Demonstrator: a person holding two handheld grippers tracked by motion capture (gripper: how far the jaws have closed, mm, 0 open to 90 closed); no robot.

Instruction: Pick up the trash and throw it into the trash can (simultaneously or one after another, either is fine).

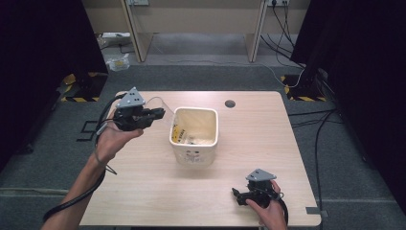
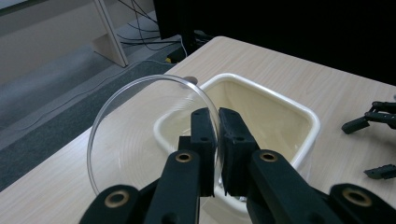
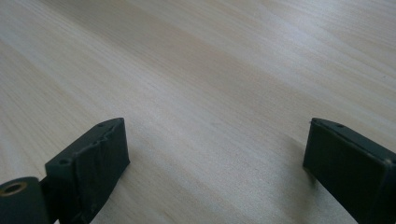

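Jaws of the left gripper pinching the rim of a clear round lid, holding it on edge, just left of and above the cream square bin; bin lying rightward of the jaws. Left gripper view revealing the transparent disc, faint from the high view. Right gripper resting near the table edge, jaws spread, gripping nothing.
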